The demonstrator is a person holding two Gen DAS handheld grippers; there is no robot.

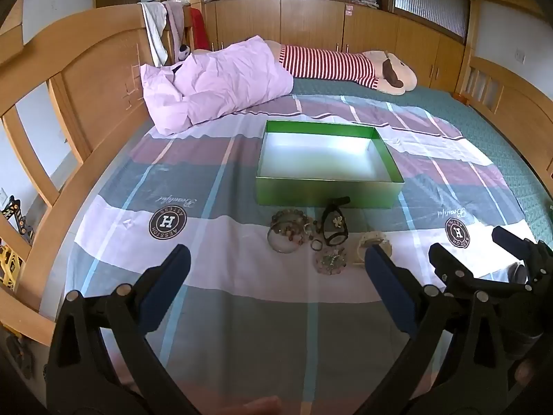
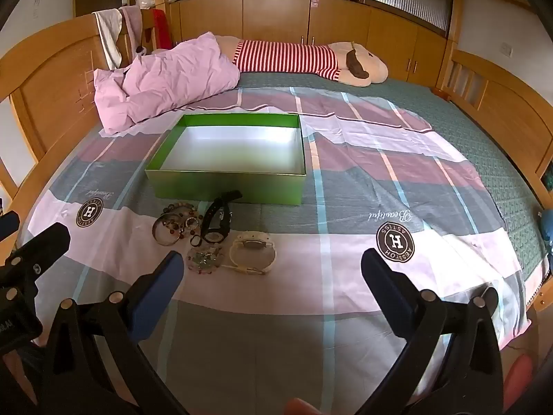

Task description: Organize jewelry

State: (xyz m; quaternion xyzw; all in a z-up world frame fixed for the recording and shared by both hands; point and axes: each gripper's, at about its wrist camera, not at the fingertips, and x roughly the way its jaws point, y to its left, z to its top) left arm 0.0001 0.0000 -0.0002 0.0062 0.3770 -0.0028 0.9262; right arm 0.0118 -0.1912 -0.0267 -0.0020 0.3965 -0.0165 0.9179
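Note:
A green open box [image 1: 325, 192] with a white inside stands empty on the bed; it also shows in the right wrist view [image 2: 224, 186]. In front of it lies a small pile of jewelry: a metal bangle with bead bracelets [image 1: 288, 230] [image 2: 172, 224], a black watch [image 1: 334, 224] [image 2: 216, 223], a cream watch [image 1: 375, 243] [image 2: 252, 250] and a pink beaded piece [image 1: 331, 261] [image 2: 205, 259]. My left gripper [image 1: 276, 263] is open just short of the pile. My right gripper [image 2: 269, 266] is open, right of the pile, and also shows in the left wrist view [image 1: 473, 245].
A plaid sheet [image 1: 214, 290] covers the bed. A pink pillow [image 1: 221, 81] and a striped plush toy [image 1: 345, 64] lie at the far side. Wooden bed rails [image 1: 69, 110] run along the left, and wooden cabinets [image 2: 276, 17] stand behind.

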